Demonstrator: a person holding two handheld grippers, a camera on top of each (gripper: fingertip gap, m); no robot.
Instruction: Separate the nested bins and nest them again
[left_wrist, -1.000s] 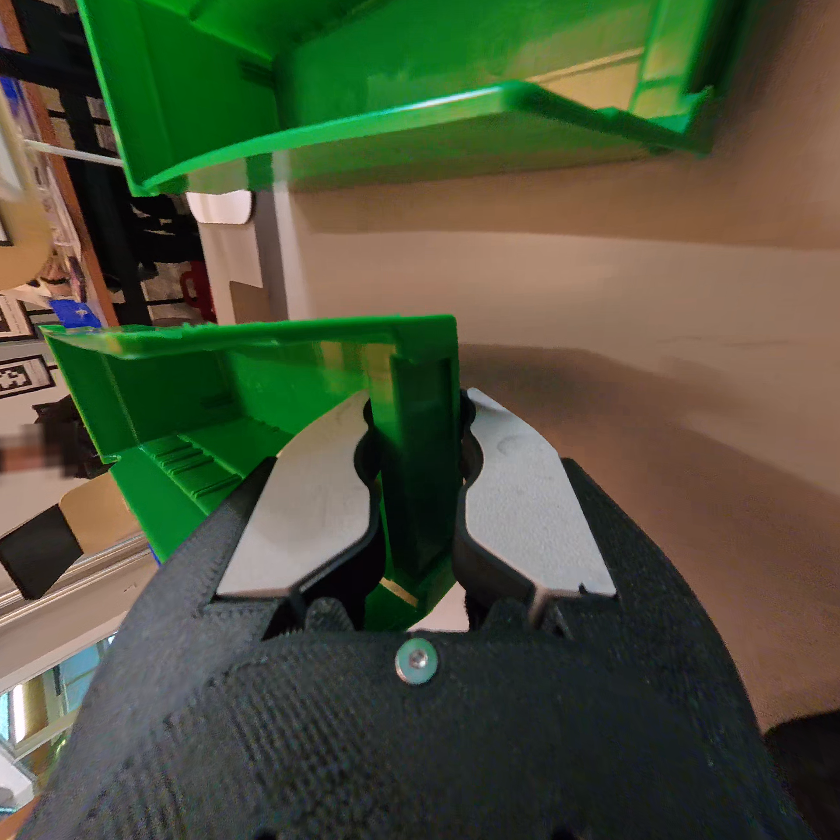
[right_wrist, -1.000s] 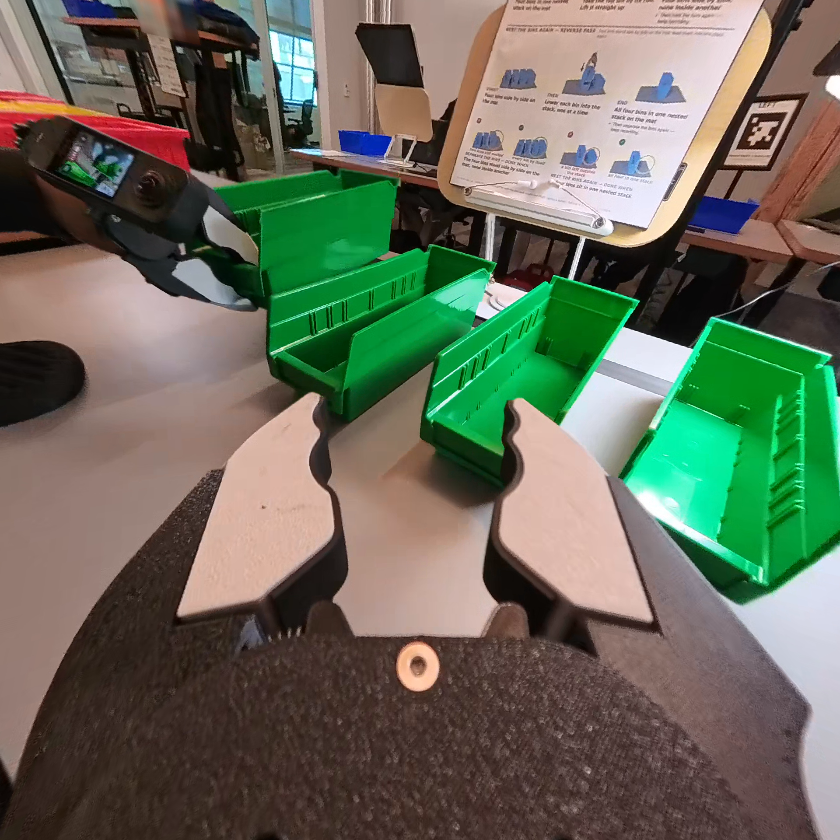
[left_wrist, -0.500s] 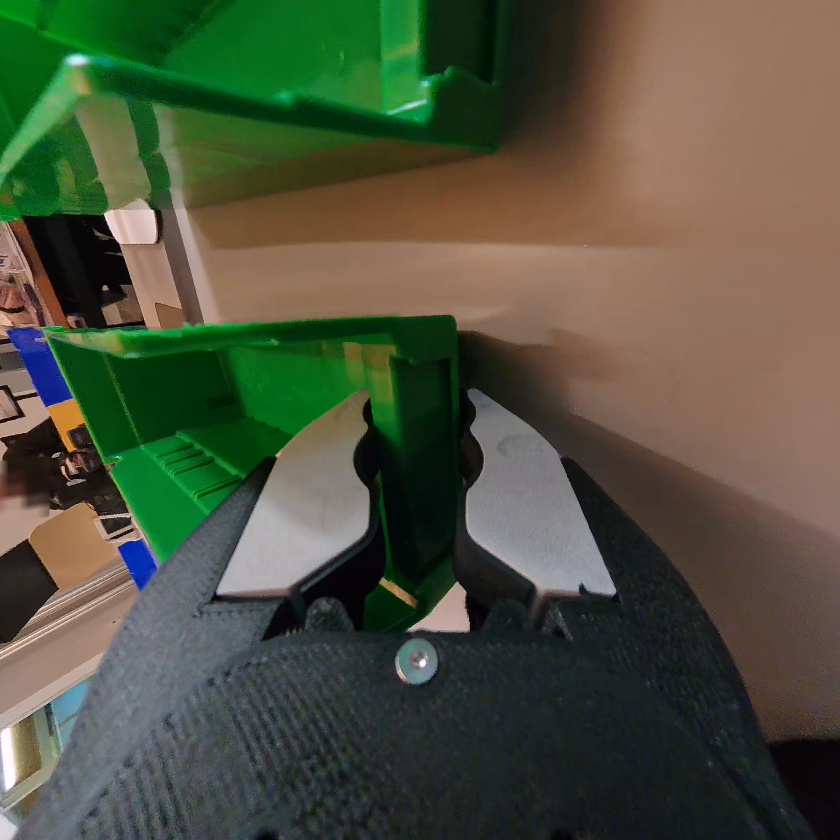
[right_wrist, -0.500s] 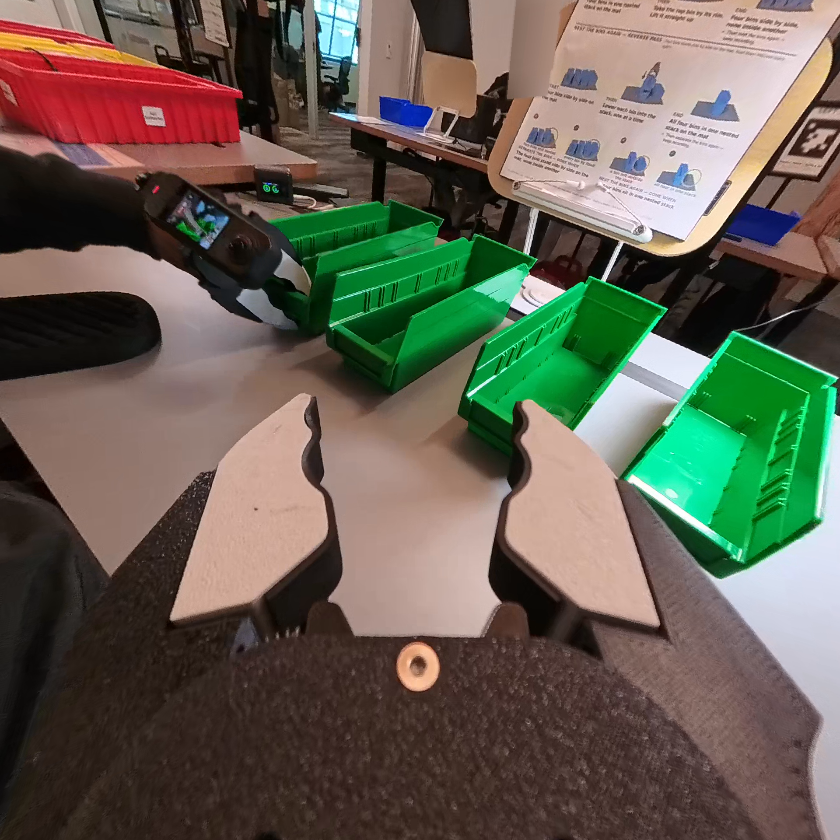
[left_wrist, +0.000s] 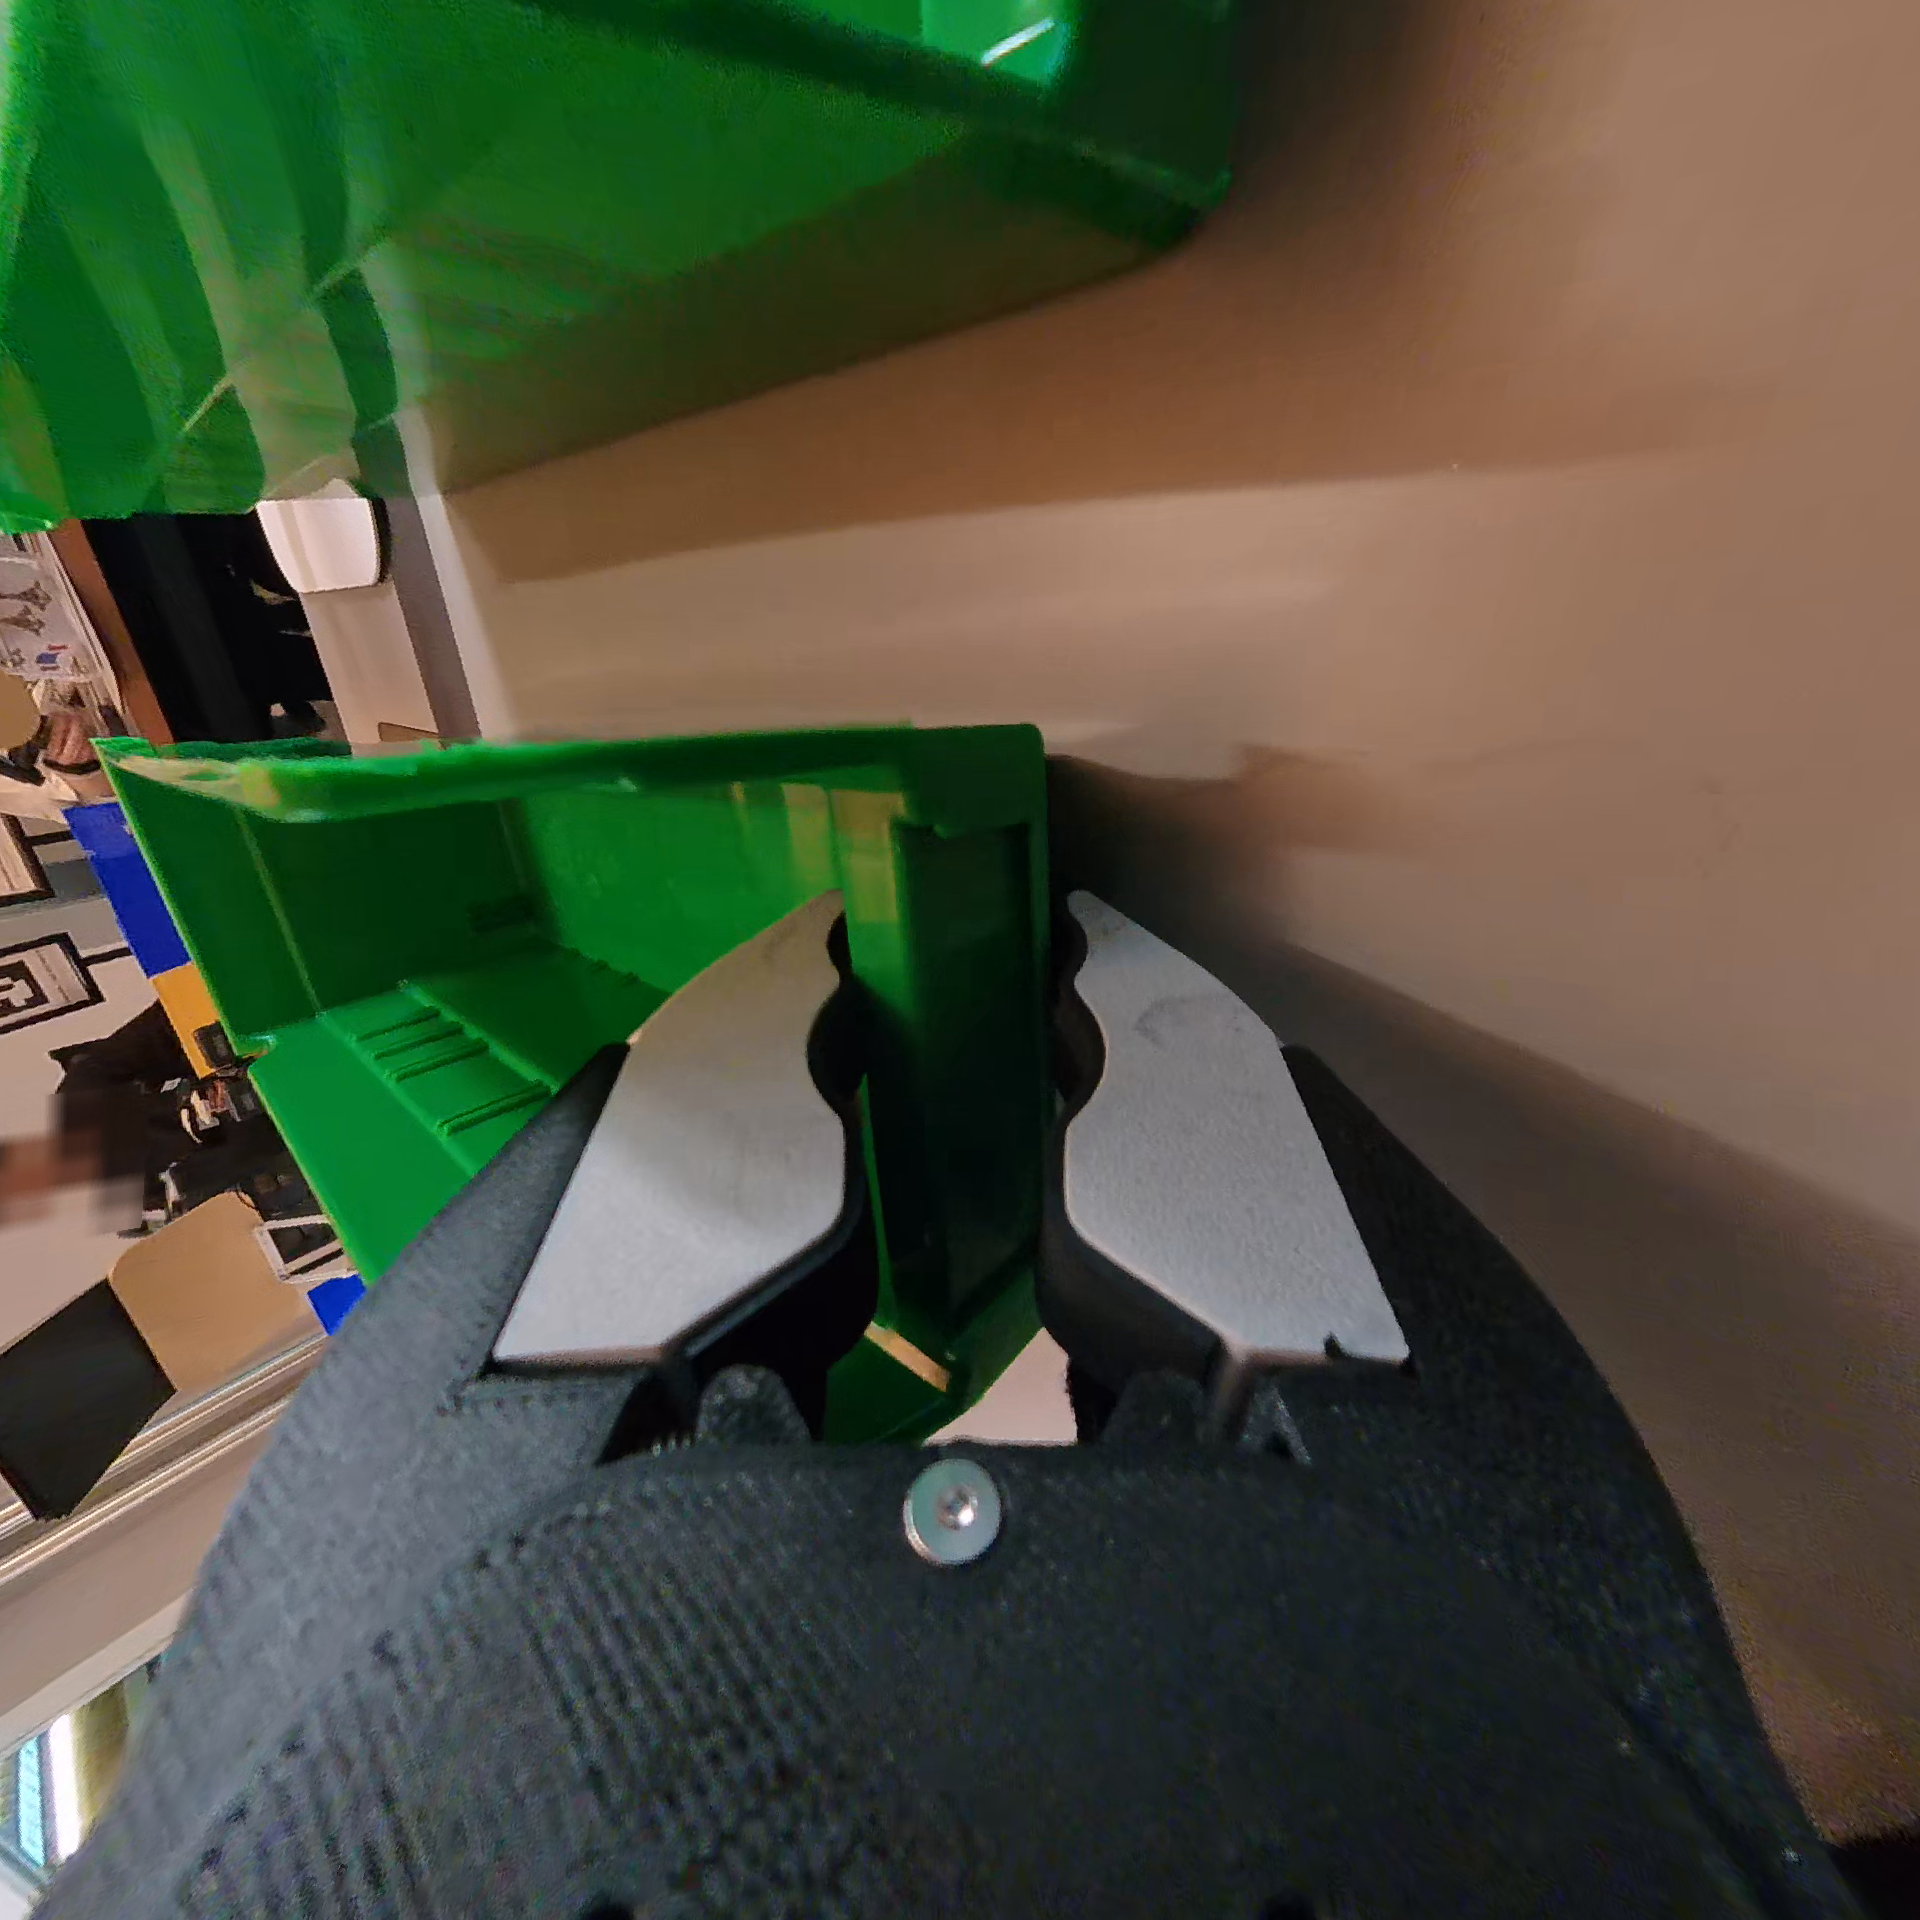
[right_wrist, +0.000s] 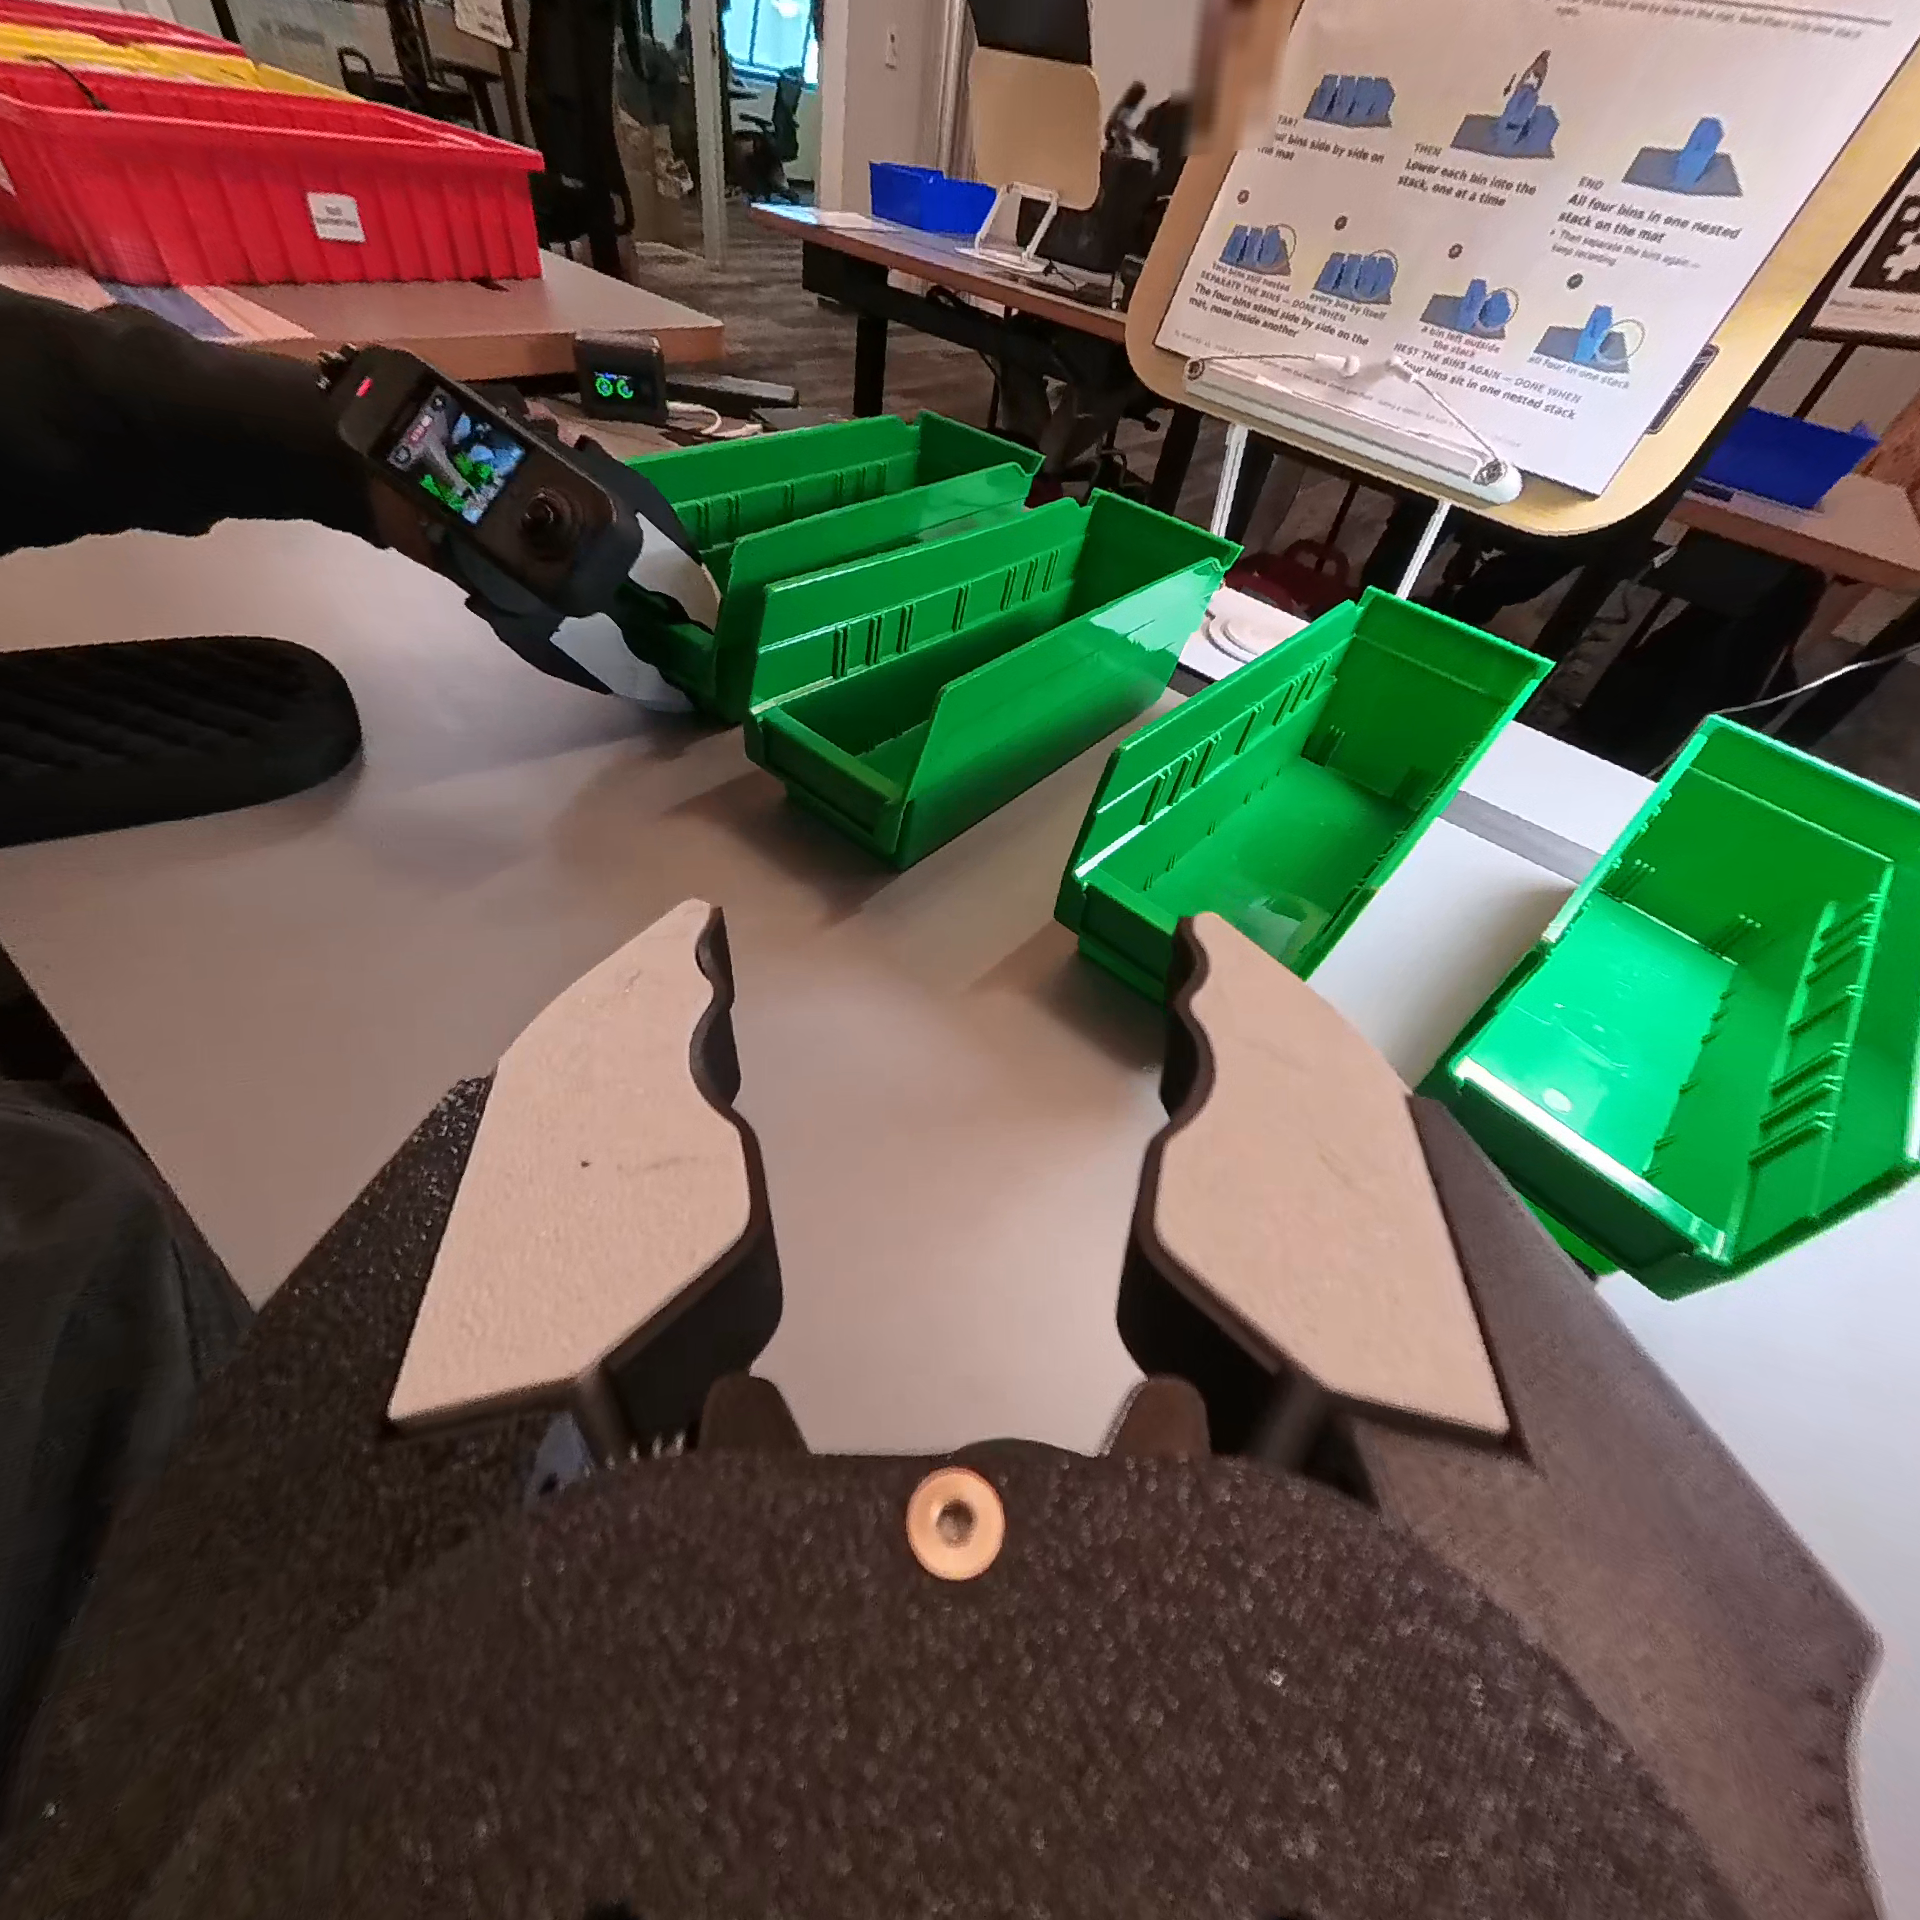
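Open office or lab workspace, rows of long desks (right_wrist: 940, 255), red crate (right_wrist: 260, 197) on a side table, instruction board (right_wrist: 1507, 239) on a stand, printed marker sign (right_wrist: 1896, 249), carpeted floor

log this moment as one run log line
left gripper: shut on far-left bin | right gripper: open, empty | four bins apart on table

My right gripper (right_wrist: 951, 1023) has a black pebbled body, pale grey wavy-edged fingers (right_wrist: 597, 1164) and a brass rivet (right_wrist: 954, 1523) at 6 o'clock. My left gripper (right_wrist: 655, 639) carries a small black camera (right_wrist: 473, 468); black sleeve (right_wrist: 135, 416) at 9 o'clock.
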